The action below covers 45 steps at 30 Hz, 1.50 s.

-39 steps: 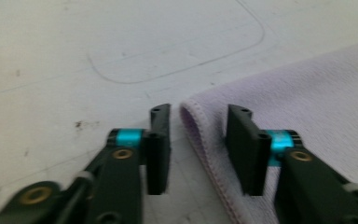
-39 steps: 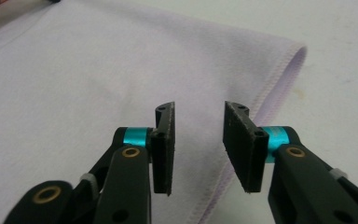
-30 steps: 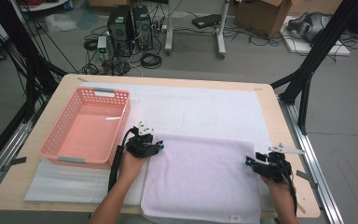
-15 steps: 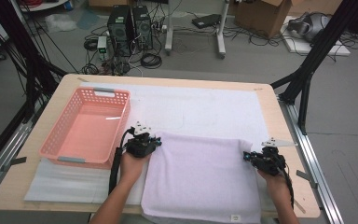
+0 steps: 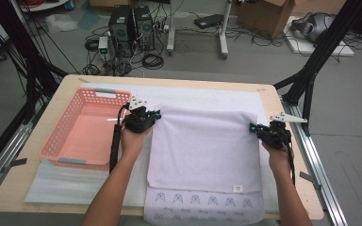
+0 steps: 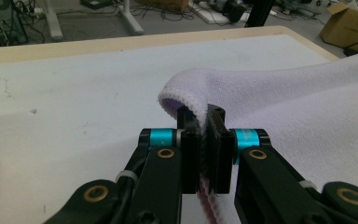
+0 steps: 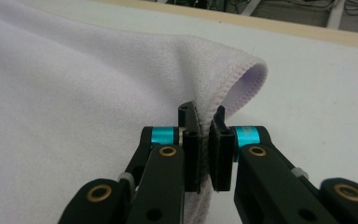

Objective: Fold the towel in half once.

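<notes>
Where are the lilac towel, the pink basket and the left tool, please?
lilac towel point(image 5: 202, 146): high view, middle of the top layer.
pink basket point(image 5: 66, 161): high view, near rim.
left tool point(image 6: 203, 140): left gripper view, between the tips clamping the hem.

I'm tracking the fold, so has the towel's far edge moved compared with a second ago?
Yes. The lavender towel's far edge, clamped by both grippers, now lies farther up the table, level with the pink basket's middle rather than its near end.

The towel point(image 5: 202, 146) is cut off by the bottom edge of the high view, where its printed strip runs out of frame; the small tag point(image 5: 237, 188) near that strip is too small to read. Between the jaws of the left gripper point(image 6: 203, 140) and the right gripper point(image 7: 204, 140), the pinched hem is hidden.
</notes>
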Tool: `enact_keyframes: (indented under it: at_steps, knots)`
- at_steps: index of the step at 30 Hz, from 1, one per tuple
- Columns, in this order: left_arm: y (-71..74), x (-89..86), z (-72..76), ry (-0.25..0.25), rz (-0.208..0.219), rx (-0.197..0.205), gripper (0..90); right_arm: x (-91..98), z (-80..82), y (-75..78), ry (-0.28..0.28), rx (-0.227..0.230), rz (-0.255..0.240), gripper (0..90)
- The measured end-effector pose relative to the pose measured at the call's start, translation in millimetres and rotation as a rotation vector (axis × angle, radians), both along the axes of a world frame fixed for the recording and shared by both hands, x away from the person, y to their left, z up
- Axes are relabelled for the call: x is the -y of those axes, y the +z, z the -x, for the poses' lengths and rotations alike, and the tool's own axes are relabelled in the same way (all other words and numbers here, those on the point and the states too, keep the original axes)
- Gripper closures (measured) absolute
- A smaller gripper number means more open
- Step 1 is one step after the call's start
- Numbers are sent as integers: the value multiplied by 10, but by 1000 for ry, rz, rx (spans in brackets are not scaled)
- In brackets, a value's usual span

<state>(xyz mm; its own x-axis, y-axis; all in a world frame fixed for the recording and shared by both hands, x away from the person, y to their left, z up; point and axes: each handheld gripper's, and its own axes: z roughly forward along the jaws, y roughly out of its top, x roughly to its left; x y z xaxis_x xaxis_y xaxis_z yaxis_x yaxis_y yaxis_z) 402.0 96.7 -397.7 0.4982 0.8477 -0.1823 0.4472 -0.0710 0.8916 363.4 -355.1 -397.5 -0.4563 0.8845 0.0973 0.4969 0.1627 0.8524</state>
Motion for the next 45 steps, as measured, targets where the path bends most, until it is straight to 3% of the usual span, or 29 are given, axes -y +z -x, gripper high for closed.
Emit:
enact_keyframes:
  at_steps: [2, 6, 9, 12, 14, 16, 18, 20, 22, 24, 25, 26, 30, 31, 35, 38, 43, 45]
  knots:
    - [-3, 7, -65, -1, -8, -6, 851, 7, -95, -6, -10, -6, -14, 861]
    - [-17, 15, -160, 11, 9, 4, 849, -11, -243, -53, -20, -17, 6, 861]
    - [2, 31, -252, 6, -16, -9, 849, -15, -325, -52, -27, -9, 9, 861]
    - [39, 29, -315, 24, 8, 17, 849, -31, -401, -19, -42, 12, 22, 861]
    - [39, 18, -361, 26, 13, -8, 849, -37, -455, -3, -53, 18, 15, 861]
    - [31, 32, -364, 29, 17, -5, 842, -54, -503, 7, -67, 16, 12, 859]
    - [14, 45, -349, 30, 6, -24, 771, -78, -520, -2, -78, 22, 21, 839]
    - [-15, 23, -312, 41, 28, -26, 662, -88, -532, -33, -100, -2, 8, 735]
    - [-38, -12, -294, 31, 37, -83, 543, -80, -527, -50, -106, -29, -4, 656]
    - [-36, -9, -252, 19, 18, -89, 487, -60, -496, -55, -110, -43, -18, 619]
    - [-41, -9, -186, 20, 47, -42, 479, -52, -476, -53, -108, -49, -19, 599]
    - [-43, -8, -145, 20, 57, -23, 477, -38, -446, -49, -103, -55, -20, 576]
    - [-89, 6, 27, -14, 48, -7, 443, -11, -327, -9, -82, -77, -24, 527]
    - [-104, 8, 77, -17, 57, -7, 442, -8, -286, 17, -72, -94, -24, 520]
    - [-155, 7, 257, -46, 59, -25, 421, -7, -100, 114, -36, -73, -7, 542]
    - [-180, 3, 428, -58, 66, 7, 389, 7, 69, 141, -14, -71, -2, 543]
    - [-215, 6, 672, -110, 97, -2, 321, 54, 436, 54, 14, -77, -18, 577]
    - [-222, 3, 739, -124, 85, -9, 331, 62, 567, 4, 19, -81, -9, 589]
